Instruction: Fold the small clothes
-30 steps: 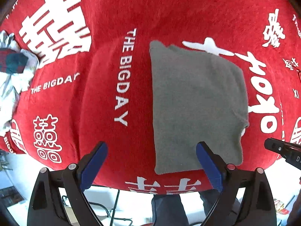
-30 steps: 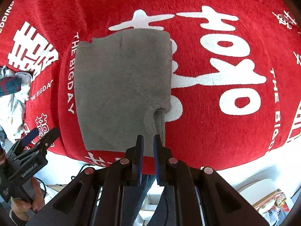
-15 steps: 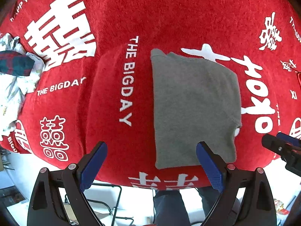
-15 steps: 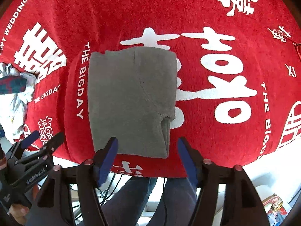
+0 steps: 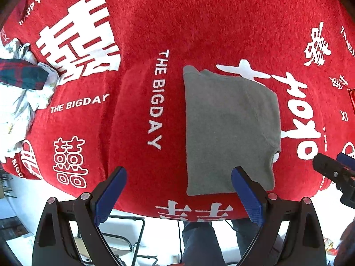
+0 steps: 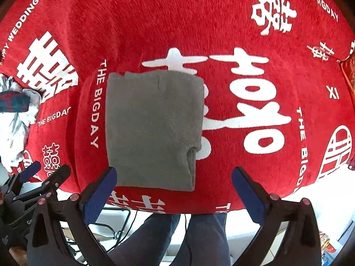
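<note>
A grey garment [image 5: 230, 130] lies folded into a flat rectangle on the red printed tablecloth [image 5: 177, 22], close to the table's near edge. My left gripper [image 5: 178, 173] hangs open above the cloth, its right finger over the garment's near corner, holding nothing. In the right wrist view the same garment [image 6: 153, 128] sits ahead of my right gripper [image 6: 175, 171]. Its jaws are opening wide and nothing is between them. Each gripper shows at the edge of the other's view: the right gripper [image 5: 335, 170] and the left gripper [image 6: 42, 175].
A heap of other clothes, white printed fabric with a dark plaid piece [image 5: 20, 75], lies at the table's left end. The tablecloth's near edge [image 6: 168, 208] hangs just below the garment. A person's legs in dark trousers [image 6: 177, 232] stand beyond it.
The right gripper, shut at the garment's near edge a second ago, has opened wide and come away. Both grippers have risen, so the garment looks smaller. The garment lies still.
</note>
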Action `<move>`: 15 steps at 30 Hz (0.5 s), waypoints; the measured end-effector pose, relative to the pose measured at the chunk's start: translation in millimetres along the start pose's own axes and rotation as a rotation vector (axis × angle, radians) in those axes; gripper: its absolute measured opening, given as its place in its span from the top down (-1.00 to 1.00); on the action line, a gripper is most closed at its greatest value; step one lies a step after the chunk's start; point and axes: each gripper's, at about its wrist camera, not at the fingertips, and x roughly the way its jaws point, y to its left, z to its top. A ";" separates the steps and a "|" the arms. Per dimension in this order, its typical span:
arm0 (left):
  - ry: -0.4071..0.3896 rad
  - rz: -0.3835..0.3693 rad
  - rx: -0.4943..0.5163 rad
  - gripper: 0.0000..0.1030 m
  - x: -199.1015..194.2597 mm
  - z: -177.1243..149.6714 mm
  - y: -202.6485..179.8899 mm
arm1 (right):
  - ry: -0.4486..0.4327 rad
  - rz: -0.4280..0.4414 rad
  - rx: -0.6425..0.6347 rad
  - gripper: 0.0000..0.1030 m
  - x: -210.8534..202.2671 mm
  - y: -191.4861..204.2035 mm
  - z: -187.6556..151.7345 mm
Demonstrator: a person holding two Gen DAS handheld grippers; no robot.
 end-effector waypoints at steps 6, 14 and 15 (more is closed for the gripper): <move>-0.002 0.006 0.010 -0.86 -6.7 -1.6 -0.2 | 0.030 -0.037 -0.009 -1.00 -3.2 5.9 -2.0; 0.011 0.002 0.003 -0.86 -11.7 -5.3 -0.6 | 0.026 -0.058 0.007 -1.00 -11.2 1.6 -3.8; 0.010 -0.002 -0.001 -0.86 -12.4 -5.3 -0.5 | 0.028 -0.059 0.009 -1.00 -11.2 1.0 -3.5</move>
